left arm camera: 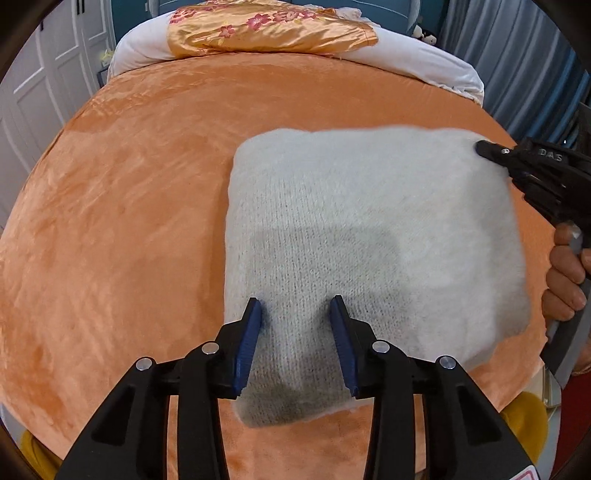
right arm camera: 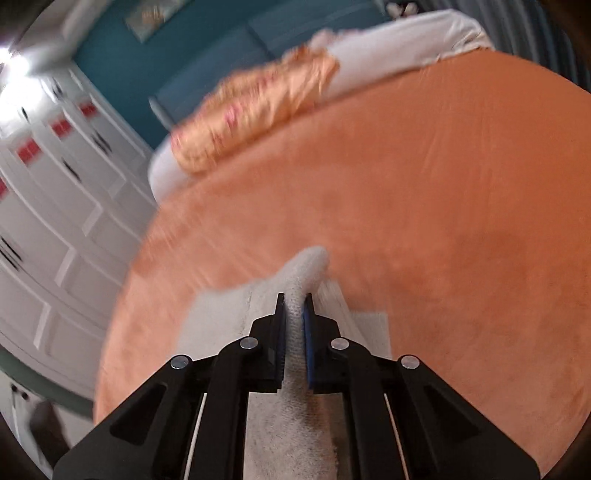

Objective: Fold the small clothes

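A fuzzy white knit garment (left arm camera: 373, 236) lies folded into a rough square on the orange bedspread (left arm camera: 122, 206). My left gripper (left arm camera: 295, 306) is open, its blue-padded fingers resting over the garment's near edge. My right gripper (right arm camera: 294, 299) is shut on a pinched ridge of the white knit (right arm camera: 306, 266) and lifts it slightly; in the left wrist view it (left arm camera: 484, 147) sits at the garment's far right corner. The right wrist view is motion-blurred.
An orange floral pillow (left arm camera: 266, 29) lies on white bedding (left arm camera: 424, 55) at the bed's head. White wardrobe doors (right arm camera: 48, 206) stand to the left. Grey curtains (left arm camera: 517, 55) hang at the right. A hand (left arm camera: 565, 277) holds the right gripper.
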The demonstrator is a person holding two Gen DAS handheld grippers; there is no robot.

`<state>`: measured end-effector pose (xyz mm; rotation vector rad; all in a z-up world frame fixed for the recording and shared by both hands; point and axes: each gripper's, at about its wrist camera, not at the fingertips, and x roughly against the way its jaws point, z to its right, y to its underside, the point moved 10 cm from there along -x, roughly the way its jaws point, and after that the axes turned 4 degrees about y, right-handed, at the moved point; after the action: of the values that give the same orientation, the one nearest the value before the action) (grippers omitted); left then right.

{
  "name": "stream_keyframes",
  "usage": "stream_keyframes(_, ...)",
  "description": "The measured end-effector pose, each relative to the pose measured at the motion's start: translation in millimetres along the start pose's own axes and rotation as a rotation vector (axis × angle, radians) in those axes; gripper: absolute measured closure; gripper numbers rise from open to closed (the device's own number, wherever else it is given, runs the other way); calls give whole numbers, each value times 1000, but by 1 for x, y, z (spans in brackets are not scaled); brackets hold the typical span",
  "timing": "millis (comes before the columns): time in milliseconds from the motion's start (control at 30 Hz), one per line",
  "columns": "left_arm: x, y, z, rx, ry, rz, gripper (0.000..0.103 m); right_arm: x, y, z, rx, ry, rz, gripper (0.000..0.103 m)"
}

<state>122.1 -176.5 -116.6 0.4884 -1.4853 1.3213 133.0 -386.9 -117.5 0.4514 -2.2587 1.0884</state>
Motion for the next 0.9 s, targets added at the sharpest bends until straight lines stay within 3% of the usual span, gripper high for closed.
stream_keyframes(100, -7, 4, 0, -7, -13, -12, 67, -55, 48, 42, 3, 157, -196, 96)
stream_keyframes(200, -7, 4, 0, -16, -33, -11, 67, -48, 46, 40, -17, 132, -185, 93)
stream_keyframes(333, -8, 5, -3, -6, -42, -8, 66, 4, 35, 20, -25, 98, -104, 87)
stream_keyframes(400, -9, 6, -1, -11, -50, -6, 66, 28, 45, 17, -23, 95, -90, 72)
stream_keyframes(500, -9, 6, 0, -16, -56, -1, 66, 59, 81, 19, -37, 97, -100, 58)
stream_keyframes(700, -8, 8, 1, -14, -61, 6, 66, 62, 144, 21, -68, 112, -173, 58)
stream_keyframes(767, -7, 9, 1, -18, -67, 7, 66, 60, 146, 20, -50, 132, -167, 60)
stream_keyframes(800, -6, 9, 1, -20, -70, 7, 66, 63, 144, 14, -35, 127, -152, 78)
stream_keyframes(900, -1, 12, -4, -2, -71, 3, 66, 85, 119, -7, -27, 71, -62, 88)
